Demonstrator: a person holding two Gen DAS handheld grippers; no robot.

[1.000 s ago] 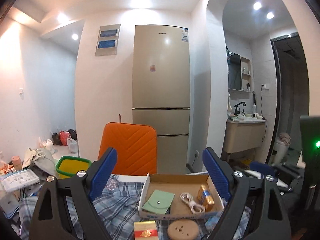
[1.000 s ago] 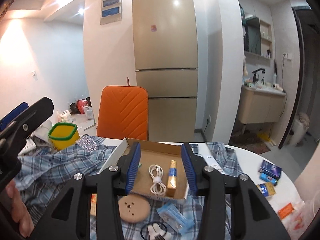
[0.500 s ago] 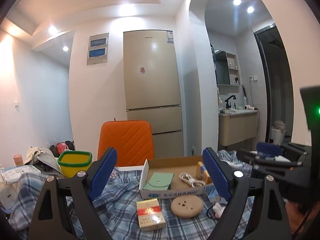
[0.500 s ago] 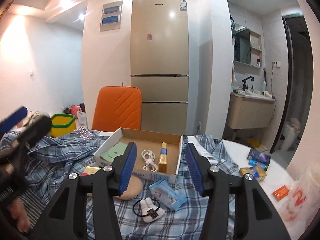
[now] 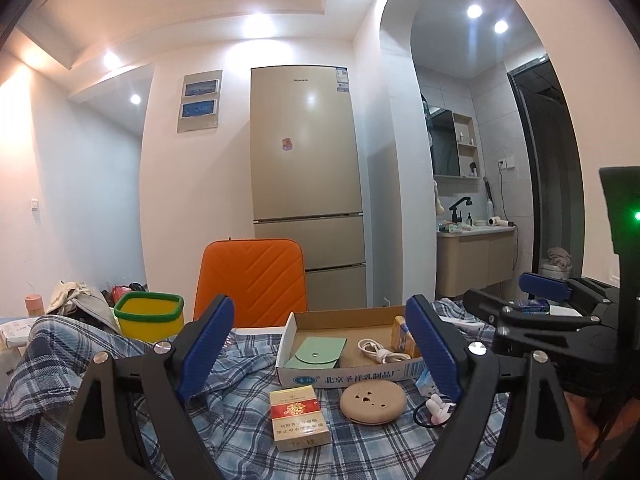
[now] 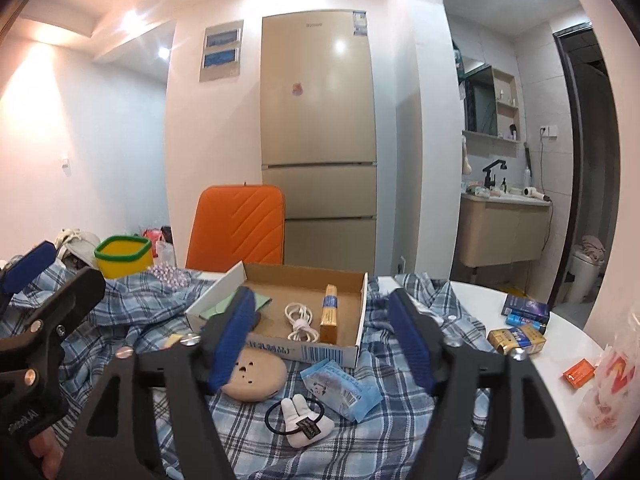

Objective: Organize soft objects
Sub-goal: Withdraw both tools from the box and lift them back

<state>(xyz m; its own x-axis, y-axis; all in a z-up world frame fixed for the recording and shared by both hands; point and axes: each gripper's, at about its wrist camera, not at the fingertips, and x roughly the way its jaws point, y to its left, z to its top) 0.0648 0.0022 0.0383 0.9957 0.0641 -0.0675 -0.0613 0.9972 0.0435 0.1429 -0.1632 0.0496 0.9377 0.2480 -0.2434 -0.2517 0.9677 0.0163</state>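
One box (image 6: 304,350) holds one cable (image 6: 301,321), one pouch (image 5: 318,353) and one carton (image 6: 330,314). Both the left gripper (image 5: 320,354) and right gripper (image 6: 322,338) are spread, empty, above a plaid cloth (image 6: 372,426) on a white table (image 6: 568,346); fridge (image 6: 318,140) far.

Beige fridge (image 5: 306,184) behind orange chair (image 5: 251,276); yellow green-rimmed bin (image 5: 149,316) to its left.

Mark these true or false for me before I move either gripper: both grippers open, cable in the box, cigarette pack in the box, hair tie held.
1. Both the left gripper and right gripper are open. True.
2. The white cable lies inside the cardboard box. True.
3. The red cigarette pack is inside the box. False: it lies on the plaid cloth in front of it.
4. The right gripper holds the bunny hair tie. False: it lies on the cloth, untouched.
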